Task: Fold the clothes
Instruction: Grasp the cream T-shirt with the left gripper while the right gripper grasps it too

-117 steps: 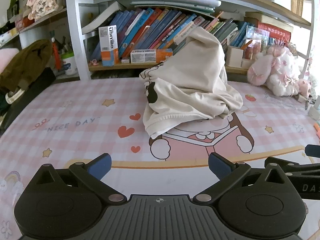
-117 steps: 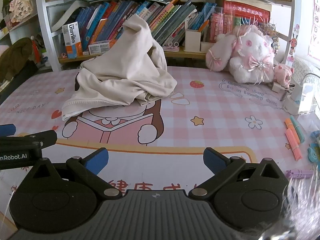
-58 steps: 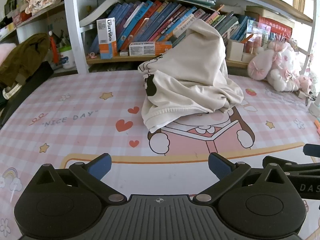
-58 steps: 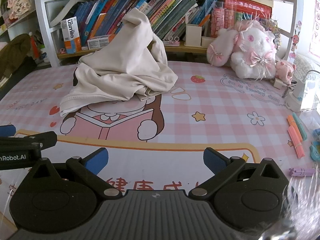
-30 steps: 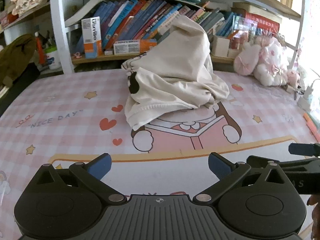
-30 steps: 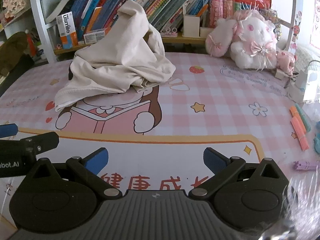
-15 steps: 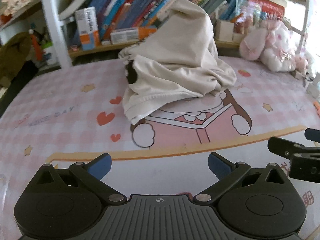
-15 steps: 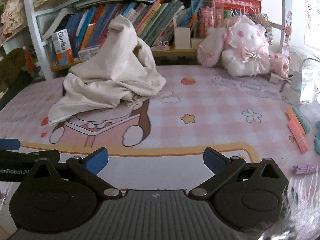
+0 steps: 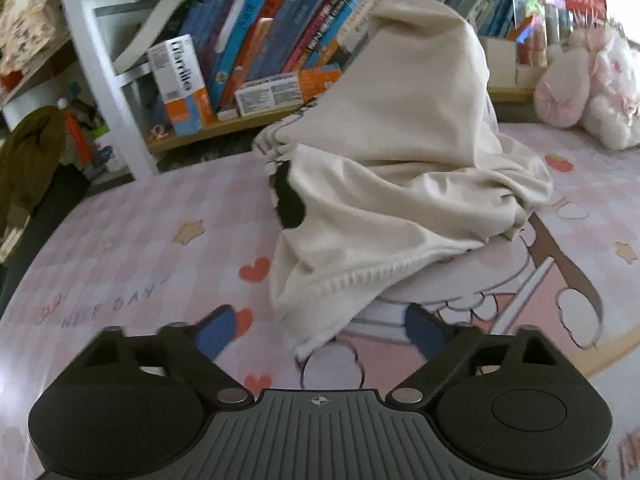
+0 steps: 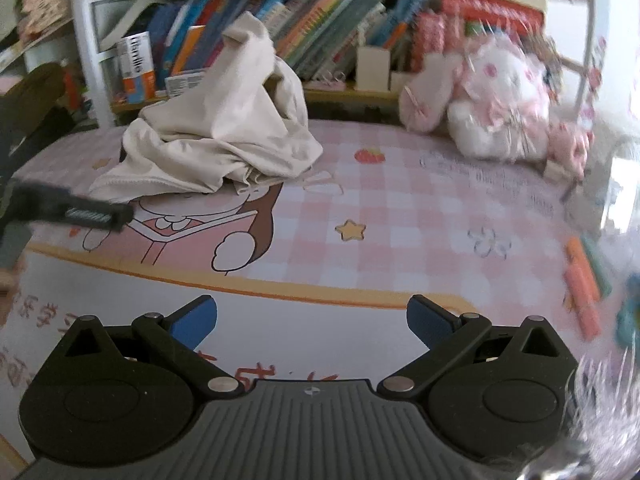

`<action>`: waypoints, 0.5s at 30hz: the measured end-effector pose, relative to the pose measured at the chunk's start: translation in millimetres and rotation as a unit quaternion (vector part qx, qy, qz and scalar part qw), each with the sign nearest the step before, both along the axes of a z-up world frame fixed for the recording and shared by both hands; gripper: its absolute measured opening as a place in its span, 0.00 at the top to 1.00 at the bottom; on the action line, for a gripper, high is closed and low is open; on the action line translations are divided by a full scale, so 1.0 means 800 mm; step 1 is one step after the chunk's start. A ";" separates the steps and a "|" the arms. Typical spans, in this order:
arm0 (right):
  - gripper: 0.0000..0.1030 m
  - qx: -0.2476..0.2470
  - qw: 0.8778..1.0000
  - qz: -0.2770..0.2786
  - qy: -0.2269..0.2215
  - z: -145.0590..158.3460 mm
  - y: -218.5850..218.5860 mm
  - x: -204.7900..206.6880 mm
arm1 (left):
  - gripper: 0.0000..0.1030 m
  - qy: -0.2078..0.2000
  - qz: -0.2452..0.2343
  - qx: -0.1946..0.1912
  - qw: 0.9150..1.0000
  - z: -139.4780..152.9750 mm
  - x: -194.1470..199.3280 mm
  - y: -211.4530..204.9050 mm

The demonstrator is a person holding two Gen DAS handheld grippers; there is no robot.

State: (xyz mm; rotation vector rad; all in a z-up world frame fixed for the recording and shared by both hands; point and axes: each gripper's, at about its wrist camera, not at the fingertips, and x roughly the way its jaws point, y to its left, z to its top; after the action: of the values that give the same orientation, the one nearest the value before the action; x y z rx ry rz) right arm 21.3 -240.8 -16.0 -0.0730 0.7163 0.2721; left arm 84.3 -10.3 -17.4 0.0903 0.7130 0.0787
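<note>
A cream garment point(image 9: 392, 196) lies in a crumpled heap on the pink checked mat point(image 9: 132, 240), its peak leaning against the bookshelf. It also shows in the right wrist view point(image 10: 216, 136) at the far left. My left gripper point(image 9: 320, 334) is open, its blue-tipped fingers on either side of the garment's near hem corner. My right gripper point(image 10: 312, 322) is open and empty, low over the mat's white front area, well short of the garment. The left gripper's finger point(image 10: 68, 210) shows at the left of the right wrist view.
A bookshelf with books point(image 9: 280, 32) stands behind the garment. A pink plush rabbit point(image 10: 496, 116) sits at the back right. Orange markers point(image 10: 580, 292) lie at the right edge. A brown garment point(image 9: 28, 156) hangs at the far left.
My left gripper has moved forward to the garment's near hem, which now lies between its open fingers. My right gripper has turned a little to the right; both views are motion-blurred.
</note>
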 end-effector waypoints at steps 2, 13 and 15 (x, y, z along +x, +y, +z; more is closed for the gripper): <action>0.01 -0.013 1.000 0.021 -0.011 0.003 0.001 -0.001 | 0.49 -0.014 0.002 -0.010 1.000 0.011 0.002 0.000; 0.01 -0.139 0.965 0.181 -0.133 0.027 0.037 -0.011 | 0.85 -0.092 0.001 -0.052 0.994 0.081 -0.009 -0.003; 0.01 -0.172 0.947 0.210 -0.171 0.029 0.050 -0.012 | 0.85 -0.098 -0.016 -0.045 0.994 0.091 -0.030 -0.012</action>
State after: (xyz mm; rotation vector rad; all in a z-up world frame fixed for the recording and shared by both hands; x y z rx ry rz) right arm 11.8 -201.1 7.0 -0.5977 0.3881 0.5258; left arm 60.7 -19.7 55.5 0.0065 0.5177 0.0247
